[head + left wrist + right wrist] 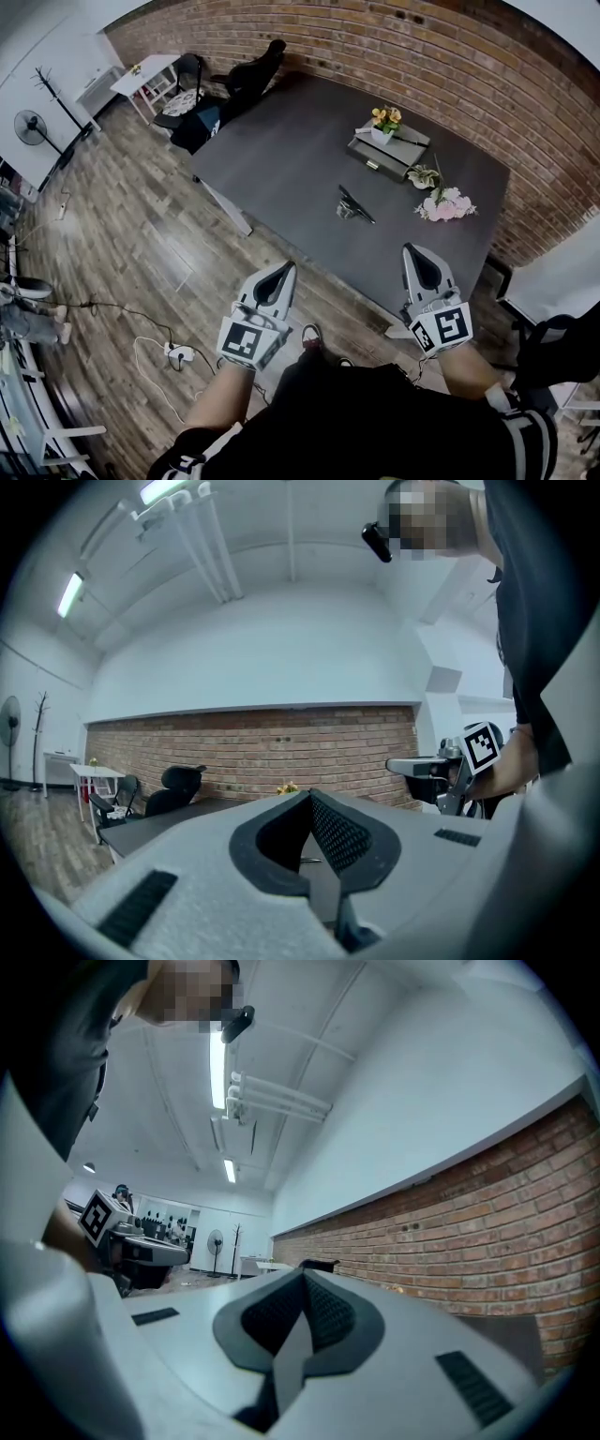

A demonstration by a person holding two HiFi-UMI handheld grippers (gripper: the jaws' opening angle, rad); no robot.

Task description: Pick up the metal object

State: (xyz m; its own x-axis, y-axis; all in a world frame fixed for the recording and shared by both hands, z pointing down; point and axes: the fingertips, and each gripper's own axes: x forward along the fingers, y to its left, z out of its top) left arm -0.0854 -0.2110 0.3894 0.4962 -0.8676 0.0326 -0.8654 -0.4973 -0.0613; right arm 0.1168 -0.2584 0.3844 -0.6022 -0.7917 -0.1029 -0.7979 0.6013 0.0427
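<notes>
The metal object (354,204), a small dark angled piece, lies near the middle of the dark grey table (281,159). Both grippers hang well short of it, off the table's near edge and close to the person's body. My left gripper (288,268) points toward the table with its jaws together and nothing between them. My right gripper (410,249) sits over the table's near edge, jaws also together and empty. In the left gripper view the fingertips (309,795) meet at a point. The right gripper view shows its fingertips (303,1269) touching too.
At the table's far side stand a grey tray (409,157), a flower pot (384,125) and pink flowers (446,204). A brick wall runs behind. Black chairs (246,75) and a white side table (150,73) stand at the far left. A power strip (178,353) and cables lie on the wood floor.
</notes>
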